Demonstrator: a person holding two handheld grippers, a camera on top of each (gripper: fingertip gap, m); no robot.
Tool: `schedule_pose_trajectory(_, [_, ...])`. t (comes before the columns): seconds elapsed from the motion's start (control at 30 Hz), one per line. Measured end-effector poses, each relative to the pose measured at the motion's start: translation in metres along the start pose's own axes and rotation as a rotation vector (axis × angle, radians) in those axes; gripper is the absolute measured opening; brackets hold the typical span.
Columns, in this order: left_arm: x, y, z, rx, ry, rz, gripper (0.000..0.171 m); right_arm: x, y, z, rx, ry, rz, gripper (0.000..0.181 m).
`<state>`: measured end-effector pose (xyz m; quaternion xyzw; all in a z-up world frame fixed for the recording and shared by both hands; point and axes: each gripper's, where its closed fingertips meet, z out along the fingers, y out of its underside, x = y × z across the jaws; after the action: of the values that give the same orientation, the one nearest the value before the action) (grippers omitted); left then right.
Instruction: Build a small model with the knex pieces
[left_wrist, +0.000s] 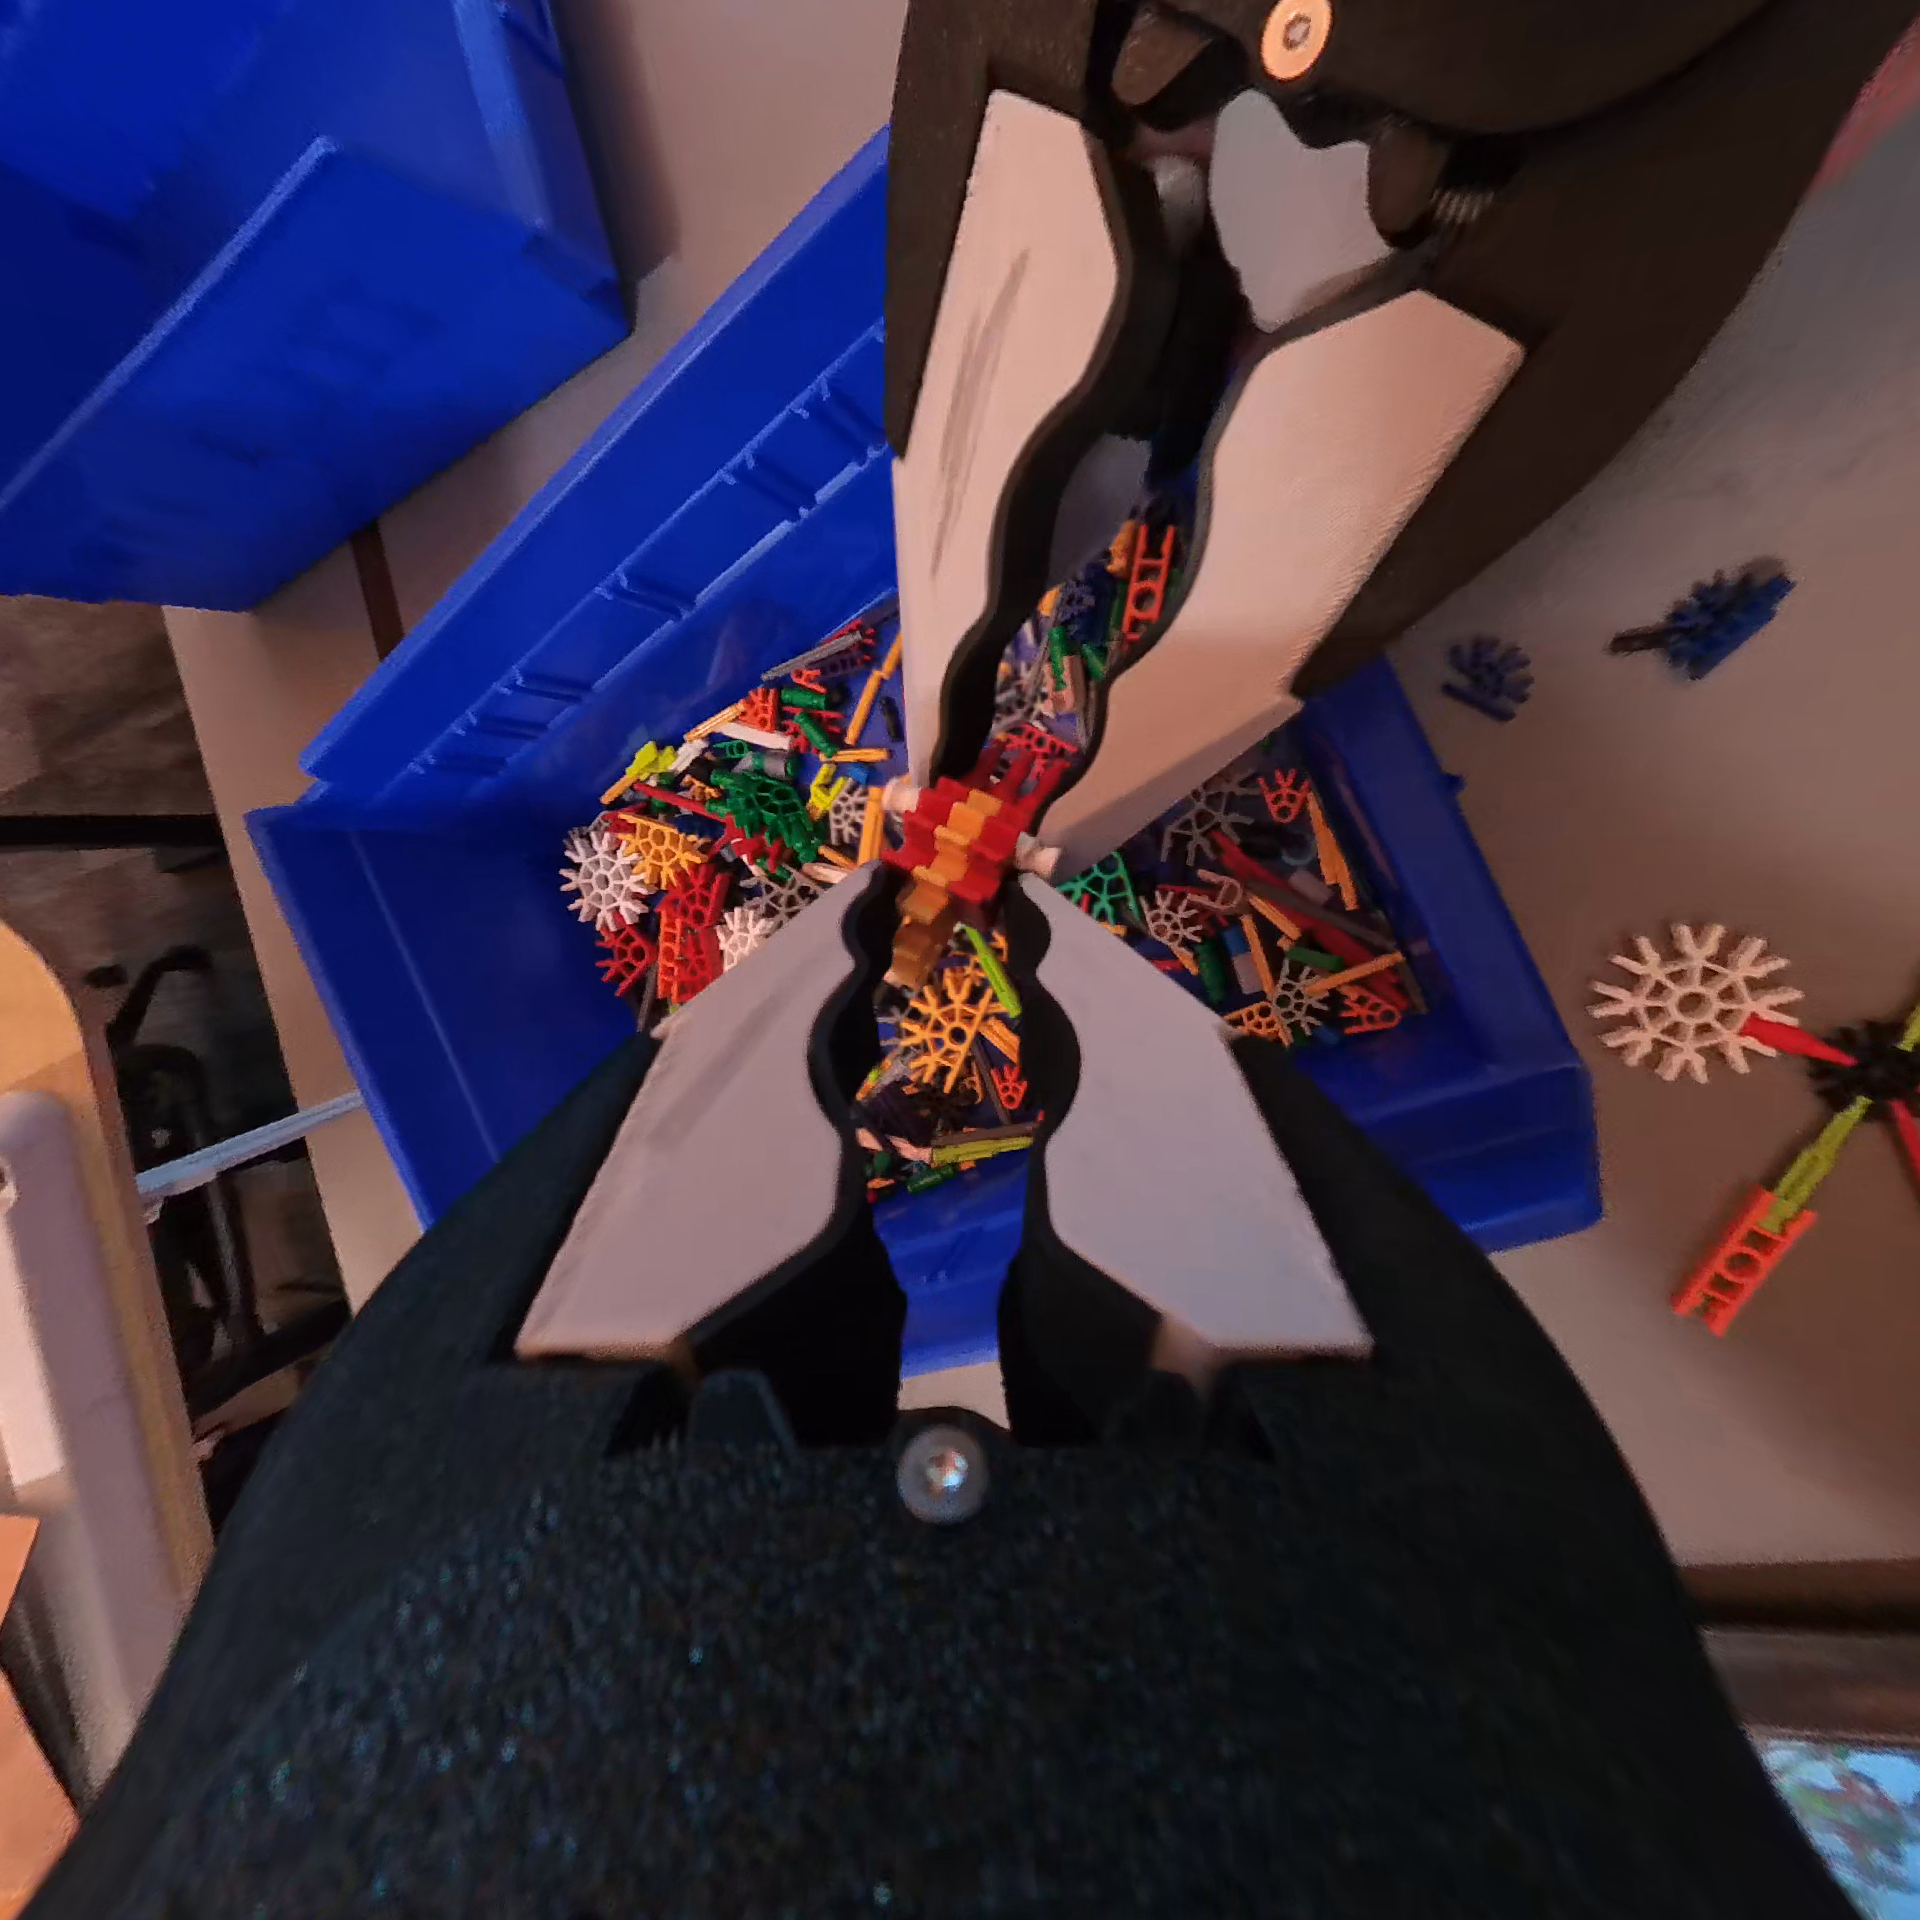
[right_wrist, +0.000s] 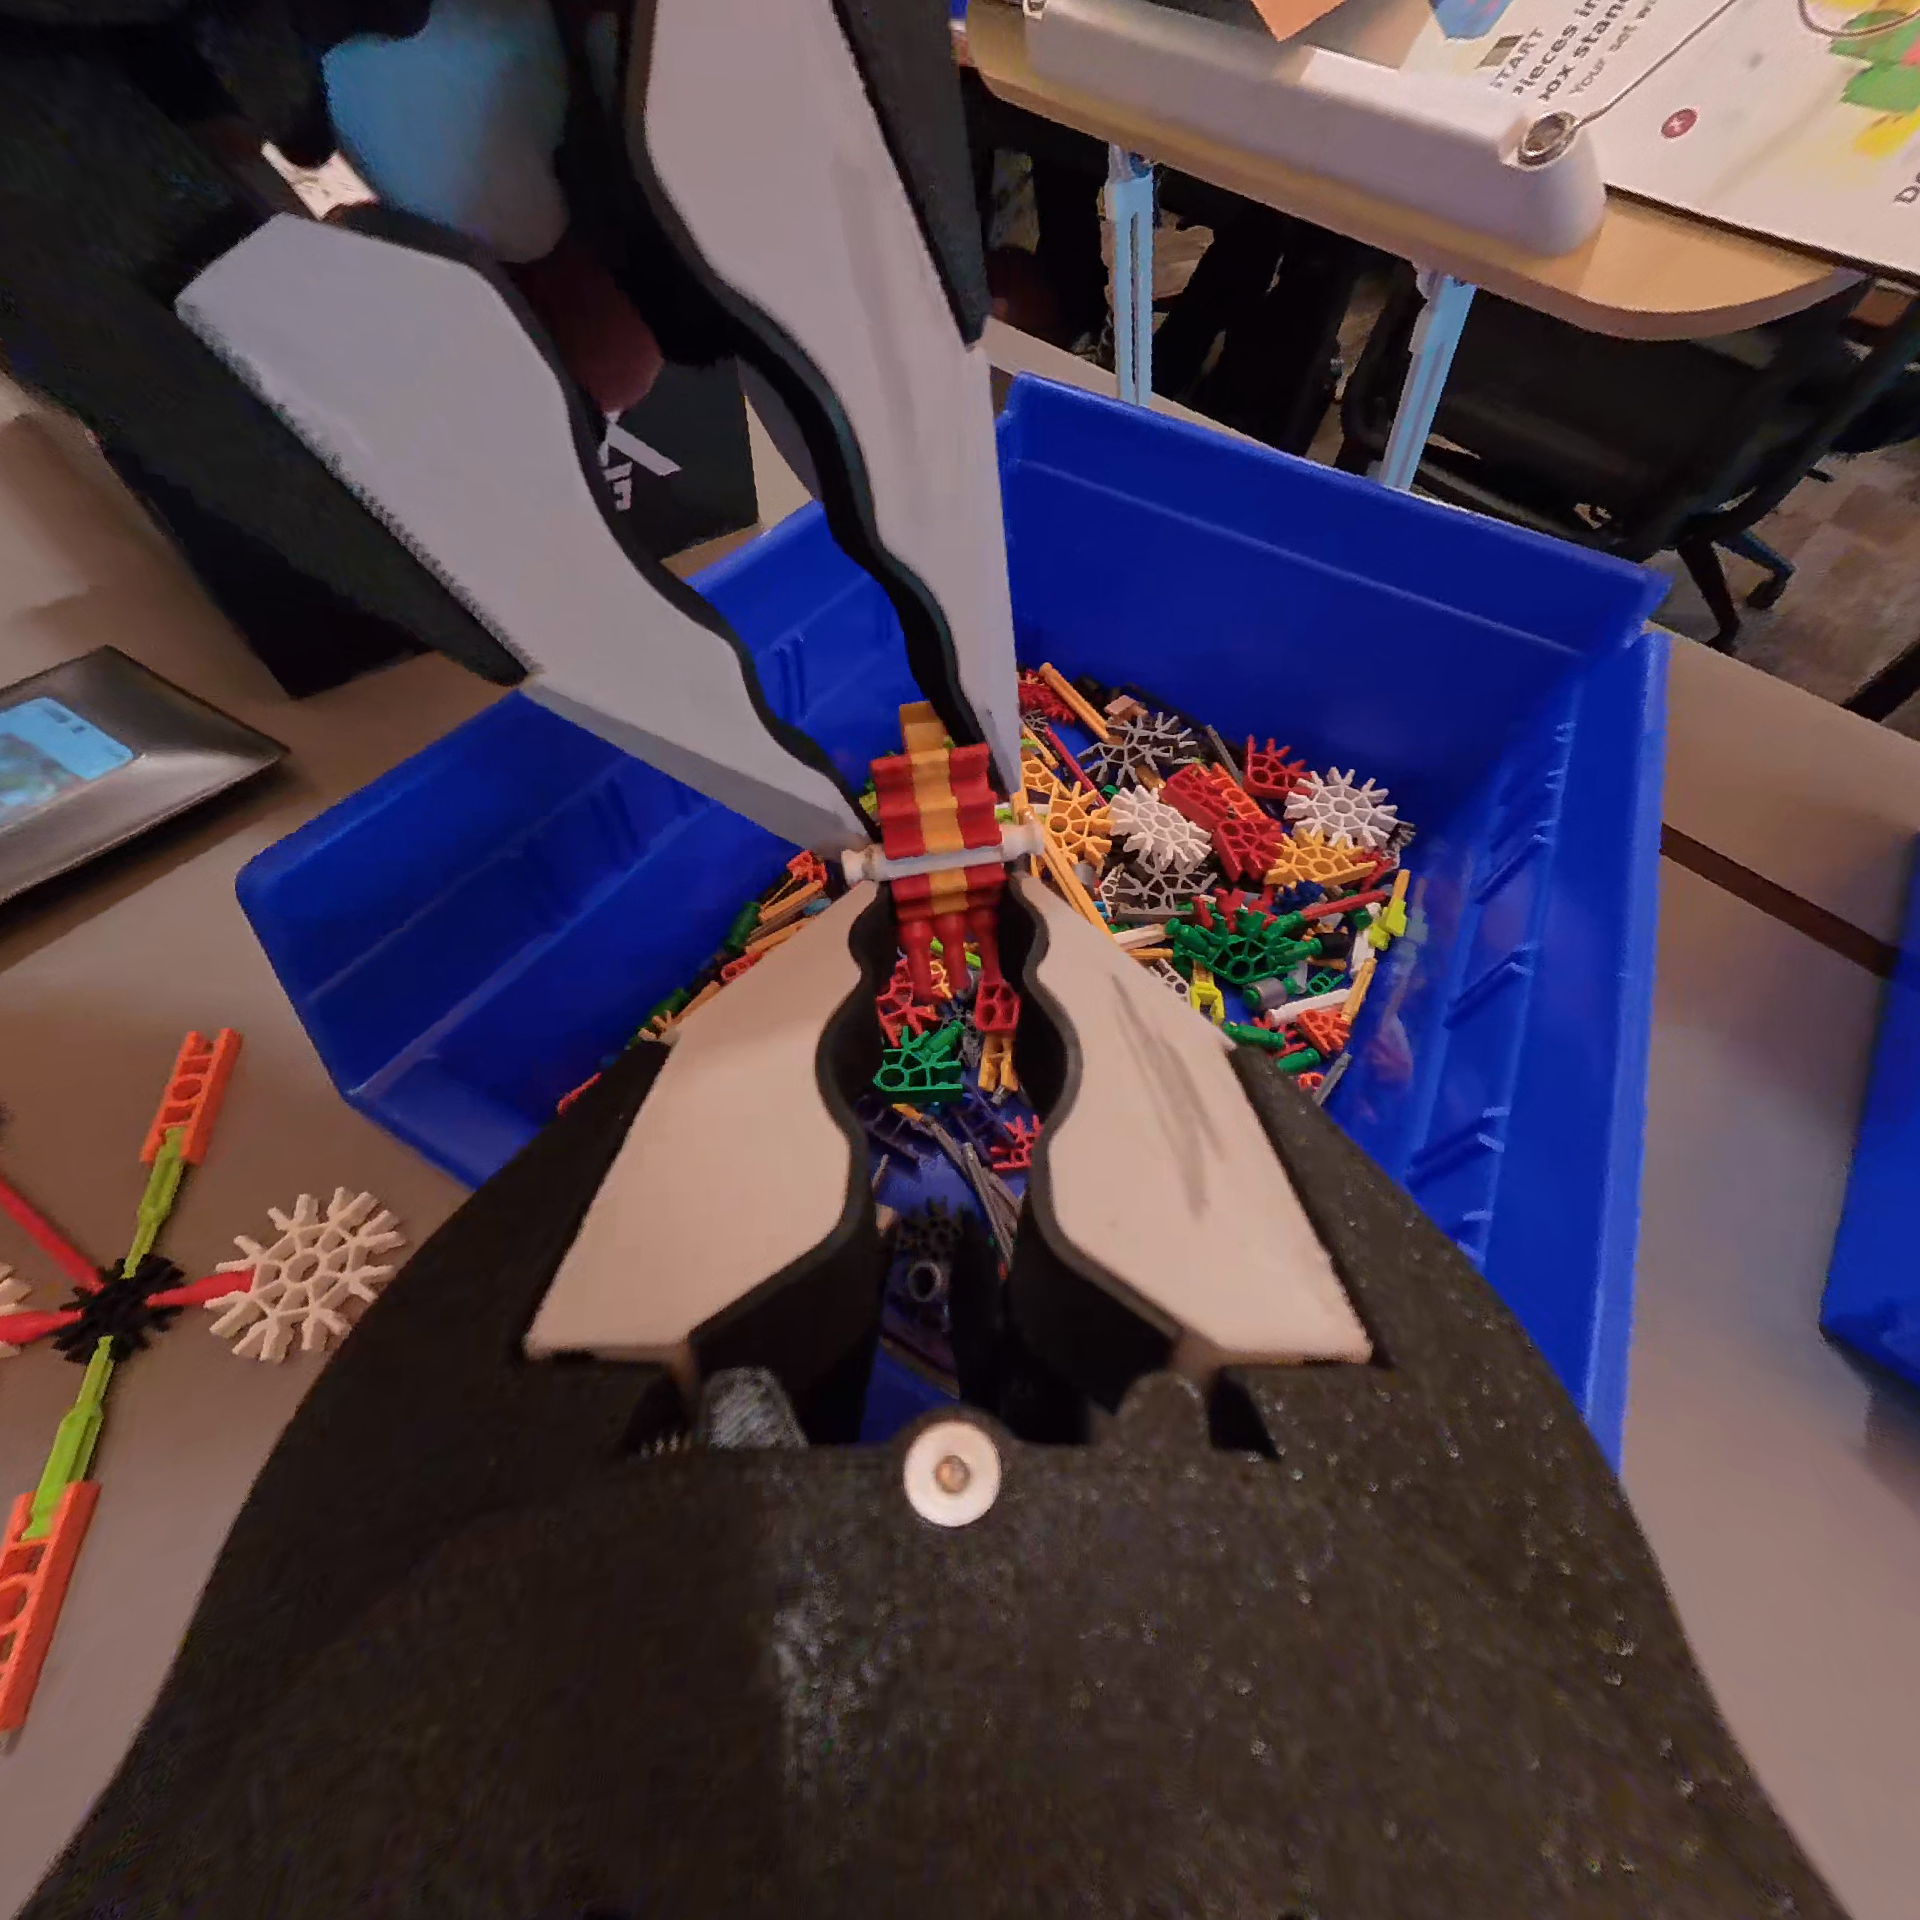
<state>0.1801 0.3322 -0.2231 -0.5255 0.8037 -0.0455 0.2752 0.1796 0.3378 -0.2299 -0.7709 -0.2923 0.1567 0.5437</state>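
A small stack of red and orange connectors on a short white rod (left_wrist: 951, 836) hangs in the air above a blue bin (left_wrist: 436, 997) full of mixed coloured building pieces. My left gripper (left_wrist: 951, 883) is shut on the stack's orange end from below in its own view. My right gripper (left_wrist: 992, 795) comes in from the top, tip to tip with it. In the right wrist view the stack (right_wrist: 940, 805) sits between my right gripper (right_wrist: 945, 891), shut on the red end, and my left gripper (right_wrist: 933, 800) above. The bin (right_wrist: 1299, 582) lies beneath.
On the table beside the bin lies a partly built piece: a white snowflake connector (left_wrist: 1694, 1003) (right_wrist: 307, 1273), a black hub (right_wrist: 120, 1309), red and green rods, orange ladder pieces (left_wrist: 1745, 1257). Two loose blue connectors (left_wrist: 1704, 613) lie further off. Another blue bin (left_wrist: 260, 312) and a dark tablet (right_wrist: 104, 758) stand nearby. Both grippers' tips are close together, under 4 cm apart. The white snowflake connector (left_wrist: 1694, 1003) is about equally far from each gripper, around 15 centimetres. It turns up in the right wrist view (right_wrist: 297, 1264) as well.
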Motion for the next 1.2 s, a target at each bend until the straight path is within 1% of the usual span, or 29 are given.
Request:
schedule_pose_trajectory(0.2, [-0.002,0.002,0.002,-0.001,-0.078,-0.017,0.018,0.002,0.001,0.002,-0.013,0.012,0.026,0.014])
schedule_pose_trajectory(0.27, [-0.005,0.000,0.001,0.011,-0.107,-0.052,0.017,0.004,-0.001,0.002,0.000,0.011,0.057,0.015])
schedule_pose_trajectory(0.33, [-0.007,-0.001,0.000,0.001,-0.153,-0.044,0.018,0.005,-0.002,0.001,0.006,0.013,0.069,0.015])
schedule_pose_trajectory(0.4, [-0.008,0.000,0.000,-0.005,-0.173,-0.054,0.017,0.006,-0.002,0.002,0.005,0.018,0.071,0.015])
schedule_pose_trajectory(0.47, [-0.007,0.002,-0.001,-0.014,-0.178,-0.029,0.017,0.005,-0.002,0.003,-0.009,0.038,0.046,0.015])
schedule_pose_trajectory(0.53, [-0.011,-0.001,-0.002,0.010,-0.210,-0.062,0.017,0.009,-0.005,0.003,0.005,0.043,0.079,0.015])
schedule_pose_trajectory(0.83, [-0.015,0.002,-0.003,0.044,-0.370,-0.075,0.017,0.010,-0.007,0.006,0.015,0.066,0.121,0.014])
schedule_pose_trajectory(1.0, [-0.013,0.003,-0.012,0.064,-0.314,-0.075,0.019,0.005,-0.012,0.004,0.032,0.052,0.028,0.019])
schedule_pose_trajectory(1.1, [-0.010,0.005,-0.015,0.059,-0.320,-0.035,0.019,0.003,-0.011,0.002,0.020,0.056,-0.004,0.025])
schedule_pose_trajectory(1.13, [-0.013,0.008,-0.019,0.053,-0.339,-0.043,0.019,0.005,-0.009,0.001,0.010,0.065,-0.010,0.026])
schedule_pose_trajectory(1.2, [-0.011,0.012,-0.024,0.065,-0.297,-0.051,0.019,0.006,-0.010,-0.003,0.024,0.051,-0.025,0.026])
